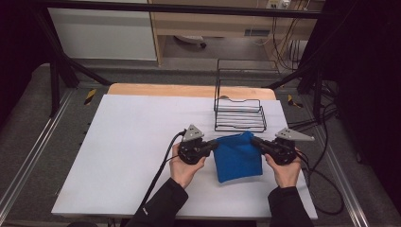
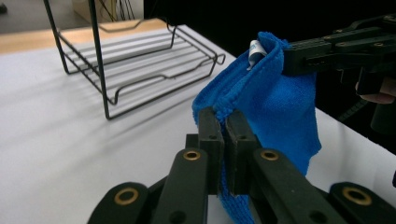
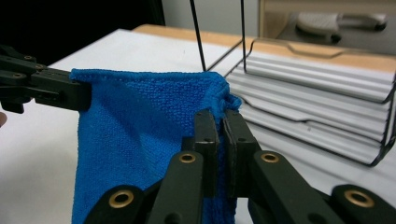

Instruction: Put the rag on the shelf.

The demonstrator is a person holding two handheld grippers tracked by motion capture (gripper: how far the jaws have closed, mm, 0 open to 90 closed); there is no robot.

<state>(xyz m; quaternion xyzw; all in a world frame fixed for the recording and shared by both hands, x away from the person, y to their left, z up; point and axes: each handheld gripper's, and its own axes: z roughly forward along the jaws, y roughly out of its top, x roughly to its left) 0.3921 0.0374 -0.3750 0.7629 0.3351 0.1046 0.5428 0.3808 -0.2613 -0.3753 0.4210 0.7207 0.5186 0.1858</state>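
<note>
My left gripper [image 1: 215,144] pinches one top corner of the folded blue microfibre cloth [image 1: 238,157]; my right gripper [image 1: 255,141] is clamped on the other; the cloth hangs between them, just before the black wire rack [image 1: 239,115].

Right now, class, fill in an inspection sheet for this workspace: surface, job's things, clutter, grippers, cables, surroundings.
Surface: white table top, bare wooden strip at its far edge.
Job's things: blue cloth, folded, hanging between the grippers.
Clutter: black wire rack behind the cloth.
Grippers: left gripper and right gripper each shut on an upper corner of the cloth.
Cables: black cable trails from the left gripper; more by the right.
Surroundings: dark frame, cabinets beyond.
</note>
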